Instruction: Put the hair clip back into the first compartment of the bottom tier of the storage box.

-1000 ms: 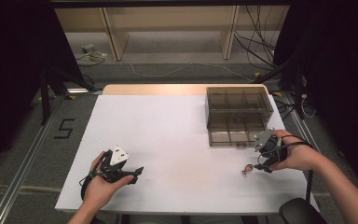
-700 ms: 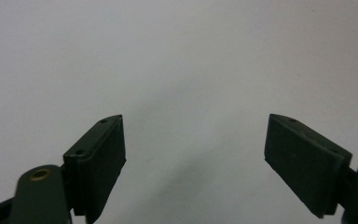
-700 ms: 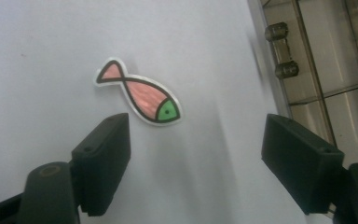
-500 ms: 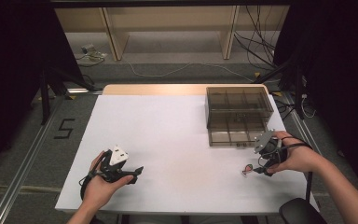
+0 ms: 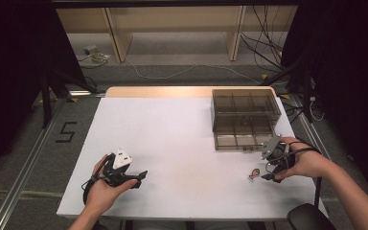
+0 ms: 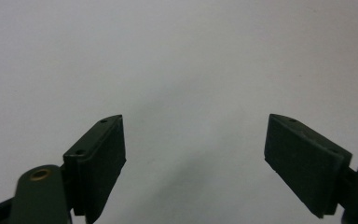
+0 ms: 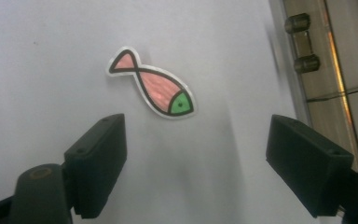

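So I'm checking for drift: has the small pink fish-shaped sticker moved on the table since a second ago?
No. The small pink fish-shaped sticker lies at the same spot on the white table, just below the smoky clear plastic compartment box, beside the open right claw.

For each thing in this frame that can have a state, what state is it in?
Pink fish-shaped sticker with a green head: lying flat on the white table, just beyond the right claw, untouched.
Smoky transparent plastic compartment box: standing at the table's far right; compartment contents too unclear to tell.
Right claw: open, jaws just widened, nothing between them.
Left claw: open, nothing between its jaws.
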Action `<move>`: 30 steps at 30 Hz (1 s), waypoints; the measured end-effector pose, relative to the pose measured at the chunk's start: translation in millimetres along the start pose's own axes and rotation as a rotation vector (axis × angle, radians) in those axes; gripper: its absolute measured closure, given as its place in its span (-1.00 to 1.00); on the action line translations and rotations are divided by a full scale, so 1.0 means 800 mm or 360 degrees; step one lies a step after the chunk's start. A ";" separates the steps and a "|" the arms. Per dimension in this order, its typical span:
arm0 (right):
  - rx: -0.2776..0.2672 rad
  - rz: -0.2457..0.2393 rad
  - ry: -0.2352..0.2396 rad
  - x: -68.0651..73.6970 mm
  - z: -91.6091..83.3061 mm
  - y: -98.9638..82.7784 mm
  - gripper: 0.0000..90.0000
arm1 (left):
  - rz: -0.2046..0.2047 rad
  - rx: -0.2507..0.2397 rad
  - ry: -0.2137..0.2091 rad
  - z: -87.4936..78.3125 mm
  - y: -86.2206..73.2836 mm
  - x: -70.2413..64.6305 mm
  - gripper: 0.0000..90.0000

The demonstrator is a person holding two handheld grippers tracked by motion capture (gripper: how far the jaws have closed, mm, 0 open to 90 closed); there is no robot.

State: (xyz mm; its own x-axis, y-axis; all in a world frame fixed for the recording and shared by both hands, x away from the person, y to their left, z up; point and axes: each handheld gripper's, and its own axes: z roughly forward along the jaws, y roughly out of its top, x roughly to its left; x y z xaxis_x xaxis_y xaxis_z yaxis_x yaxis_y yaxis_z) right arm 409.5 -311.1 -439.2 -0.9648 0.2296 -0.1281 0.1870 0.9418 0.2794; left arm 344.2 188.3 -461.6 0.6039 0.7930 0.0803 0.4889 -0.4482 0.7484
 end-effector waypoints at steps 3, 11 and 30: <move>0.0008 -0.0014 0.0015 0.003 0.003 -0.001 -0.50 | -0.0004 0.0001 0.0004 0.000 0.000 0.000 -0.54; 0.0018 -0.0051 0.0032 0.005 0.010 -0.003 -0.49 | 0.0007 0.0001 0.0019 0.000 0.002 -0.002 -0.54; 0.0049 -0.0156 0.0106 0.006 0.025 0.018 -0.34 | 0.0007 0.0006 0.0021 0.001 0.002 0.000 -0.55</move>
State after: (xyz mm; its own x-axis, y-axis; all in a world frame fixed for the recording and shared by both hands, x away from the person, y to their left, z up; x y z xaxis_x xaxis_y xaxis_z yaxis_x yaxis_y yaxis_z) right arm 411.3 -291.5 -454.9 -0.9887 0.1204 -0.0897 0.0960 0.9663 0.2389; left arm 345.7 187.0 -460.8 0.5974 0.7966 0.0923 0.4890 -0.4530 0.7454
